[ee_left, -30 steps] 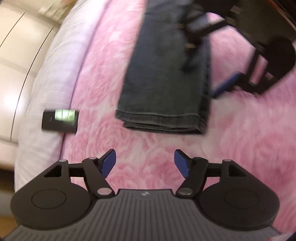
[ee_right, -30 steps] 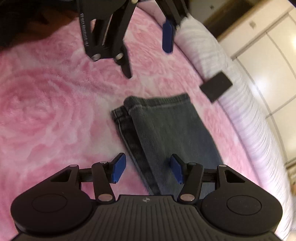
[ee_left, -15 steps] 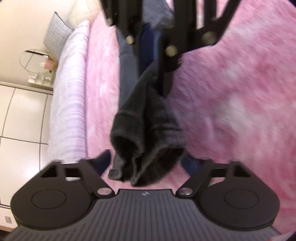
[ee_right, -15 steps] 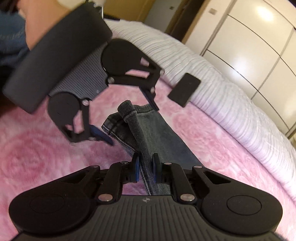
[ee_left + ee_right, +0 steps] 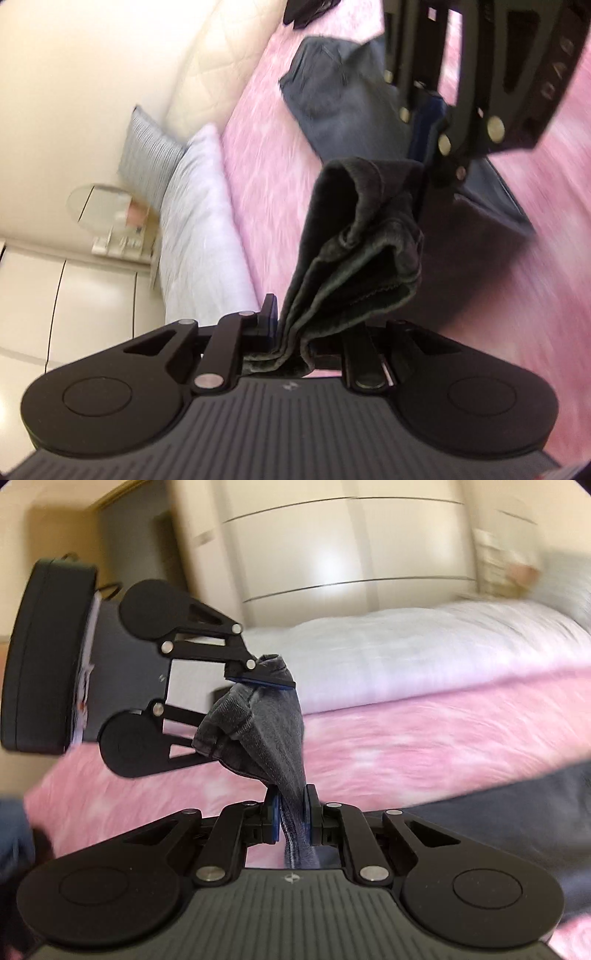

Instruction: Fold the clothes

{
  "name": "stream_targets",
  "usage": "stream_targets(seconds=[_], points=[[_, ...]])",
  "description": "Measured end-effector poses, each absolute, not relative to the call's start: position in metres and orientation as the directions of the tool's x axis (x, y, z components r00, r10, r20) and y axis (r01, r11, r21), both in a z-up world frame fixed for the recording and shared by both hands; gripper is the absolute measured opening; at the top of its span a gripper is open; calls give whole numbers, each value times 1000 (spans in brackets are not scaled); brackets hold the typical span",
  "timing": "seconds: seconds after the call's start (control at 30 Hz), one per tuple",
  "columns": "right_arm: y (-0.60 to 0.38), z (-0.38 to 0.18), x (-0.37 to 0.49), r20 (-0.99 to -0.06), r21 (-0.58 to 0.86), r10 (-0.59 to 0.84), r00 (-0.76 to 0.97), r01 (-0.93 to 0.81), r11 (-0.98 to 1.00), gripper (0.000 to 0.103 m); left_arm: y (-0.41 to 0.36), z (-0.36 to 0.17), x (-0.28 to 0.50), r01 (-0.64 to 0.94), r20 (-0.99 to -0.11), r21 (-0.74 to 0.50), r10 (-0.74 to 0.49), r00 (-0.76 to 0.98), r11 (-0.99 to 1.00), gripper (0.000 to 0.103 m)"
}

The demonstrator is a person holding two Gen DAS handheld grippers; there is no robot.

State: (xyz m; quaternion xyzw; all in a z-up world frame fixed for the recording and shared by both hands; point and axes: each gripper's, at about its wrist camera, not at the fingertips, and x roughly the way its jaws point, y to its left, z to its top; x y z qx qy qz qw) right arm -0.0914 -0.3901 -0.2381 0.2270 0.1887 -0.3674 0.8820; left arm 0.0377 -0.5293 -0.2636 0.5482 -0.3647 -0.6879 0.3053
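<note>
Between both closing jaws, jeans (image 5: 343, 258)

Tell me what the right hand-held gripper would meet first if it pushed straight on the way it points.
Probably the left hand-held gripper, just ahead and clamped on the same dark jeans that the right hand-held gripper holds. The bunched denim between them comes first; depth is unclear.

no text can be read with certainty. a small white emblem (image 5: 287, 386) stands on the ribbed body of the left gripper, and the same kind of emblem (image 5: 292, 878) on the right gripper. on the side of the right gripper's frame, far right, are cut-out characters (image 5: 554, 83), too blurred to read.
</note>
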Motion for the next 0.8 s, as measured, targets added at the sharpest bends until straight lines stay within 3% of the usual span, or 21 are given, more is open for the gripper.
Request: stream_targets(seconds=[0.17,0.3,0.4,0.47,0.6,0.8], points=[[-448,-252,-191,-511,464,-579,636,770,437,11,-596,-281,-68,-82,-598,797,-764,-241,-598,22],[-490,-293,-263,-529,609,-574,626,750,258,11,-641,-310,-135,-117,-656,751,-715,-242,-650,33],[-512,-336,-310,-558,690,-551,620,716,107,15,-654,-321,-157,-62,-669,735,-706,-232,-675,50],[-519,-364,-335,-596,710,-534,600,704,-2,29,-660,-320,-158,56,-692,696,-689,-217,-716,52],[-521,-385,-363,-612,733,-537,581,671,-111,30,-674,-319,-128,303,-746,597,-653,-132,-743,62],[-521,-380,-362,-616,722,-530,583,686,-85,43,-687,-333,-53,658,-844,427,-535,42,-620,64]])
